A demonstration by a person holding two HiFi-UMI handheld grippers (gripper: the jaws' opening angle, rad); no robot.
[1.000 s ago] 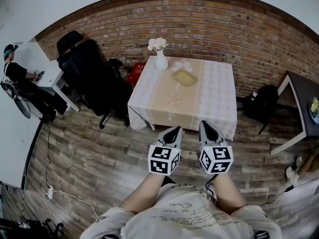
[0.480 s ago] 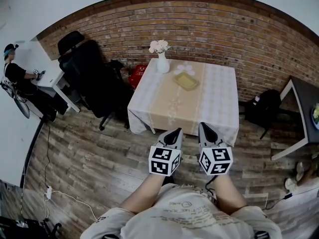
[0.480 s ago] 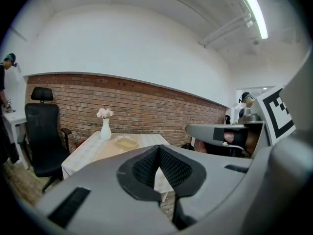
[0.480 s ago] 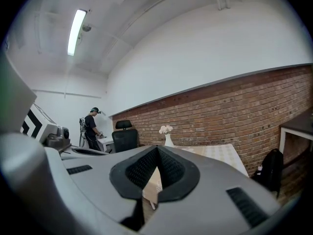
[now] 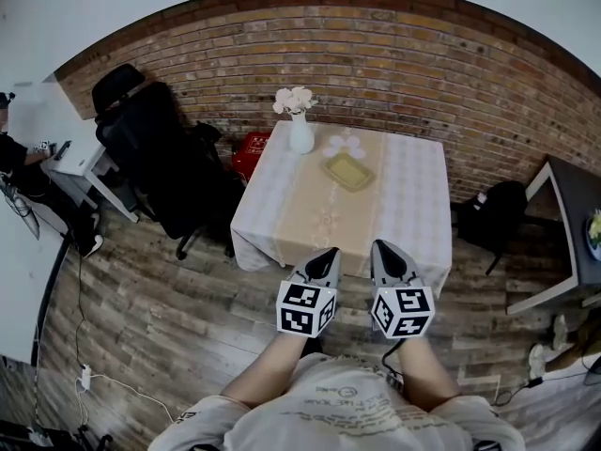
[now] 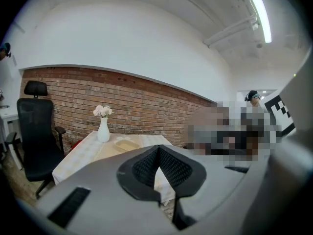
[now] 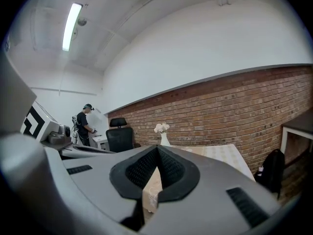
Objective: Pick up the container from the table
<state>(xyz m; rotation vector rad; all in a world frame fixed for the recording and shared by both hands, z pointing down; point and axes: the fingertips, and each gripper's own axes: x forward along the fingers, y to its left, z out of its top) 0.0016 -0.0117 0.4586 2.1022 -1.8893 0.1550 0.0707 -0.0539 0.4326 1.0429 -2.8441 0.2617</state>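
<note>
Nearing table [image 5: 404, 195], container [image 5: 347, 170] closer, left gripper [image 5: 328, 252], right gripper [image 5: 380, 246] (jaws together)

Container [image 5: 347, 171] — contents indistinct (too small)

Table [image 5: 282, 200] stands w/ its far edge near the brick wall [image 5: 394, 59]. On it, at the far end: vase [image 5: 300, 135] by the far-left corner, container [image 5: 347, 171] to the vase's right & a bit nearer, apart from it. Office chair [image 5: 155, 153] left of table; low box [image 5: 252, 151] on floor btwn chair & table, by the wall. Desk [image 5: 58, 139] far left, beyond chair. Backpack [image 5: 495, 212] on floor right of table; side table [image 5: 571, 209] further right. Left gripper [image 5: 328, 254] & right gripper [image 5: 381, 248] side by side at table's near edge, well apart from container
</note>
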